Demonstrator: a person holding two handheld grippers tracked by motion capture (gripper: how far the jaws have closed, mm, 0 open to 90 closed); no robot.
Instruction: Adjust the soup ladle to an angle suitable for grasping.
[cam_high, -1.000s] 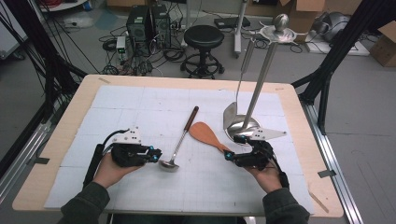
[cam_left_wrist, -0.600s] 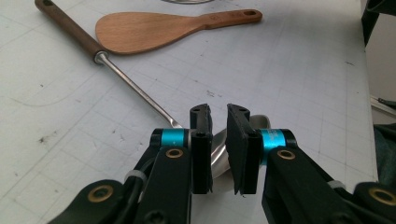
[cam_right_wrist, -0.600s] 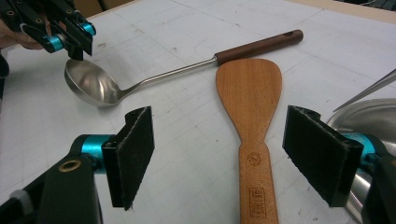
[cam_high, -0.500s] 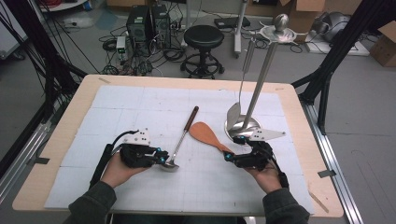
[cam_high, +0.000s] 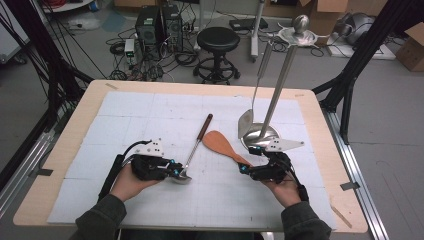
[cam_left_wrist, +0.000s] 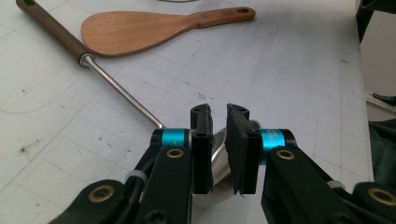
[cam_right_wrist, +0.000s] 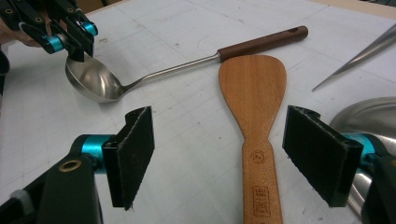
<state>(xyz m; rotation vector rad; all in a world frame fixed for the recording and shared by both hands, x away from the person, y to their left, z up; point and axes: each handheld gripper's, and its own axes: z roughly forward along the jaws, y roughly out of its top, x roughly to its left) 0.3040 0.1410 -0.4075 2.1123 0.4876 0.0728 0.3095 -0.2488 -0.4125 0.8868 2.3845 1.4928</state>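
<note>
Item 1: my left gripper (cam_high: 176, 169), shifted right onto the ladle (cam_high: 192, 150); jaws clenched on its bowl rim, so lifting can begin. Item 2: my right gripper (cam_high: 245, 169), jaws released, wooden spatula (cam_right_wrist: 256, 98) handle between them, ungripped.

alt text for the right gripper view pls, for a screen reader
The right gripper has its two black jaws spread wide on either side of the handle of a wooden rice paddle lying flat on the white gridded mat, pads not touching it. Farther off, the left gripper is closed on the rim of a steel ladle's bowl.
</note>
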